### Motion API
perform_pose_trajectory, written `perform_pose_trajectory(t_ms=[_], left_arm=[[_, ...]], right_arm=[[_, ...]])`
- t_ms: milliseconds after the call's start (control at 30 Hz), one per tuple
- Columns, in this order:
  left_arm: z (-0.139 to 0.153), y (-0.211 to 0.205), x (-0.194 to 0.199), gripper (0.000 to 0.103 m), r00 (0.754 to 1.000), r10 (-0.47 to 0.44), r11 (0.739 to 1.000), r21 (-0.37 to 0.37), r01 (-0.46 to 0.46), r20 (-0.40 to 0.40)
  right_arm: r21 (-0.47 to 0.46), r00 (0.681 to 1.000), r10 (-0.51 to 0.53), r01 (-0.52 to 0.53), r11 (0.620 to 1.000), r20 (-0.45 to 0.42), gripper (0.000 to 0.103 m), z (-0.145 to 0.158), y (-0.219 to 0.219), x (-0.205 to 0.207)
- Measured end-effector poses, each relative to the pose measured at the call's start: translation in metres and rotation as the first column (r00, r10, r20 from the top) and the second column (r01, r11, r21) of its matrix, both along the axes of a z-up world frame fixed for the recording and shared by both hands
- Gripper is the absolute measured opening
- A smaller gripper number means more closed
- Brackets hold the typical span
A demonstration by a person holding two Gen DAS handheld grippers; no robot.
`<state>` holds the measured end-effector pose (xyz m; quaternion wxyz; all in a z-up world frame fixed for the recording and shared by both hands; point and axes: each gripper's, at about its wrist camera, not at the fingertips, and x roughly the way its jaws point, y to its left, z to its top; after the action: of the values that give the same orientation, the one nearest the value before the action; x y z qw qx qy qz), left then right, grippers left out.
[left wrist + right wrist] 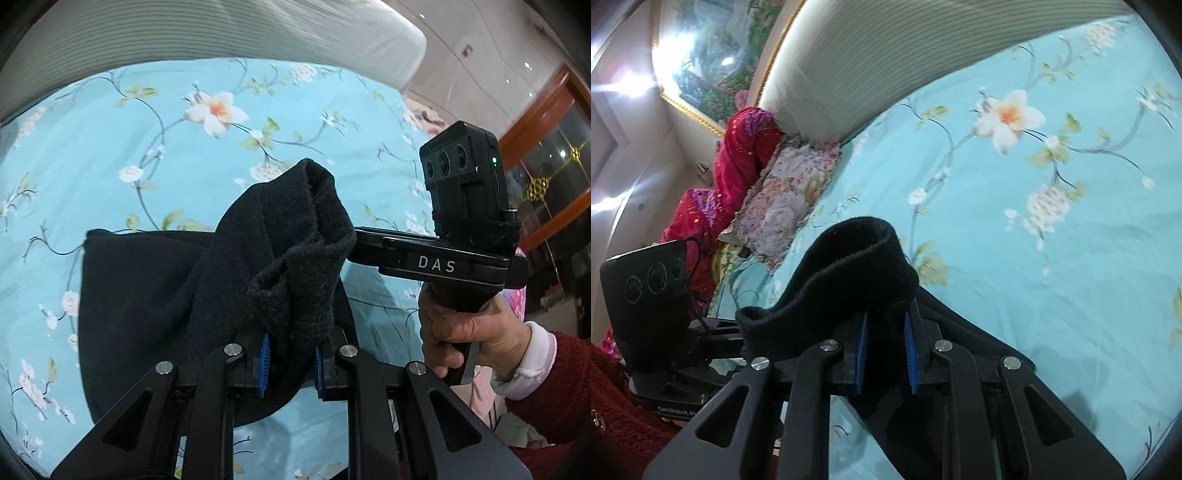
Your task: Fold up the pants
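Pants [280, 266], black fleece, clamped in both tools and lifted off the bed; fold under way, not complete. Left gripper [290, 363] nearly closed, blue pads [264, 363] pinching a bunched edge of the fabric. Right gripper [884, 350] likewise narrowed on a thick rolled hem, cloth filling the gap between its pads. Beyond the left tool, remainder of the garment lying flat on the floral sheet [147, 147], apparently one layer already doubled; number of folds made not determinable. Carried edge yet to be laid down and smoothed. Farther off, ribbed headboard [886, 55] and patterned pillow [783, 199].
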<state>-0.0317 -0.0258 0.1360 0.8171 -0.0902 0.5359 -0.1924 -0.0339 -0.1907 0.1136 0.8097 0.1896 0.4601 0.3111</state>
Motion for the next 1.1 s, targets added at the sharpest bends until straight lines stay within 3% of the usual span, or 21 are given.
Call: perform_pose_trajectory(t_ms=[433,600,733,800,867,933,1100], left_arm=[[-0.032,-0.033,0.01,0.021,0.991,-0.125,0.992,0.018,0.126,-0.042],[-0.036,-0.039,0.007,0.04,0.981,-0.182,0.983,-0.035,0.18,-0.065],[-0.037,-0.043,0.002,0.045,0.972,-0.222,0.974,-0.056,0.217,-0.08],[-0.034,-0.042,-0.003,0.046,0.968,-0.241,0.97,-0.058,0.237,-0.075],[-0.03,-0.039,-0.007,0.049,0.966,-0.251,0.967,-0.06,0.248,-0.066],[-0.026,-0.032,-0.01,0.052,0.968,-0.246,0.968,-0.061,0.243,-0.056],[-0.021,-0.008,-0.009,0.056,0.979,-0.193,0.979,-0.077,0.189,-0.058]], right_arm=[[-0.055,0.992,-0.113,0.11,0.992,-0.06,0.015,-0.015,-0.028,-0.02],[-0.074,0.973,-0.21,0.204,0.976,-0.093,0.015,-0.011,-0.042,-0.033],[-0.102,0.953,-0.287,0.277,0.955,-0.101,0.018,-0.009,-0.048,-0.044],[-0.113,0.942,-0.32,0.308,0.945,-0.104,0.029,-0.007,-0.051,-0.048],[-0.11,0.932,-0.352,0.341,0.933,-0.092,0.059,-0.003,-0.052,-0.054],[-0.116,0.924,-0.377,0.369,0.922,-0.057,0.065,0.004,-0.052,-0.06],[-0.12,0.916,-0.399,0.392,0.912,-0.039,0.068,0.013,-0.044,-0.068]])
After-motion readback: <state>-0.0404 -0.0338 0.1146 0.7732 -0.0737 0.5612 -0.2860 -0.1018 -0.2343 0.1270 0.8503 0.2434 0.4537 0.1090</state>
